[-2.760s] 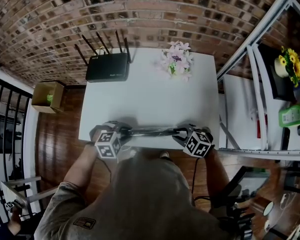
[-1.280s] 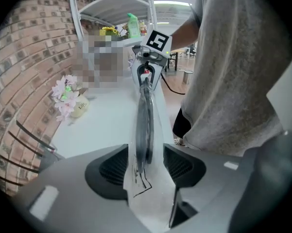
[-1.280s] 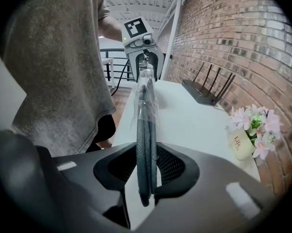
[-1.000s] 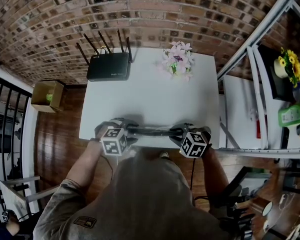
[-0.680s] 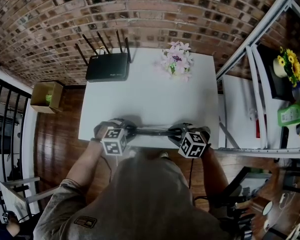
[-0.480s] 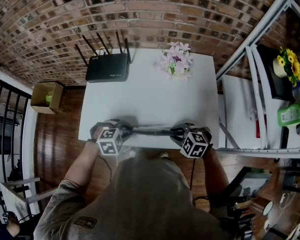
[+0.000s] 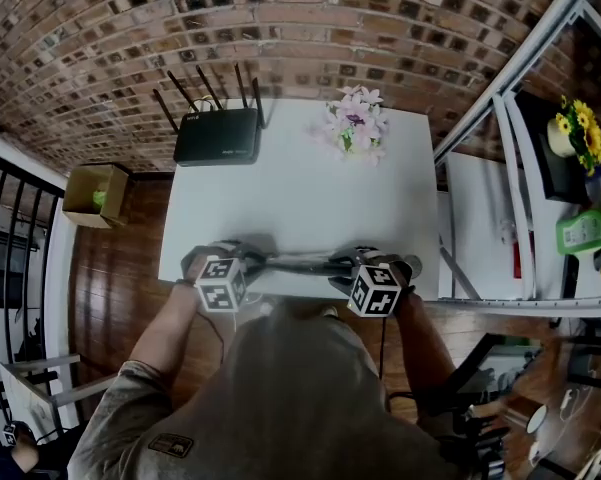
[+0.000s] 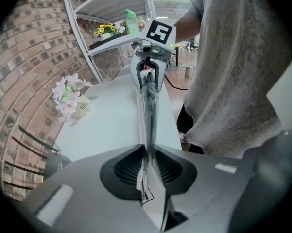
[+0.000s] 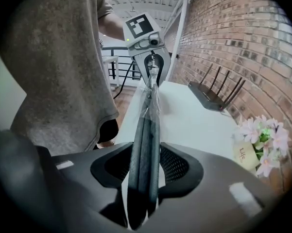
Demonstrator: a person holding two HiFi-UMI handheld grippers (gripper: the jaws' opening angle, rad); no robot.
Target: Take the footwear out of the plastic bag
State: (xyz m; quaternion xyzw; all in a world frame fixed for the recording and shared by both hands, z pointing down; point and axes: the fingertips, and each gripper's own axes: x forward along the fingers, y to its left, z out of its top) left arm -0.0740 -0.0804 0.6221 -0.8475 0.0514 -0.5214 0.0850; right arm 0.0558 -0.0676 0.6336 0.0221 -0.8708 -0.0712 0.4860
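The footwear, a flat dark pair, is lying wholly inside the plastic bag. Nothing is coming out yet, so the task is sitting at its very start. The bag is hanging stretched in a line between the two tools. It is at the tabletop edge farthest from the router, well apart from it.

The left tool is pinching the thin end of the bag, where only film and a printed label are showing. Its jaws have just been closing and are standing nearly together on the film. The right tool is holding the thick end, with the bagged pair filling the gap between its pads. Those jaws have just been opening, yet the pads appear to be touching both sides.

By my reading, the grip is being arranged: one tool is anchoring the film while the other is easing off the pair. Which end is carrying the bag's mouth, I cannot tell. Opening it, sliding the pair out and setting it down are all remaining.

The flowers are standing near the router on the same far side.
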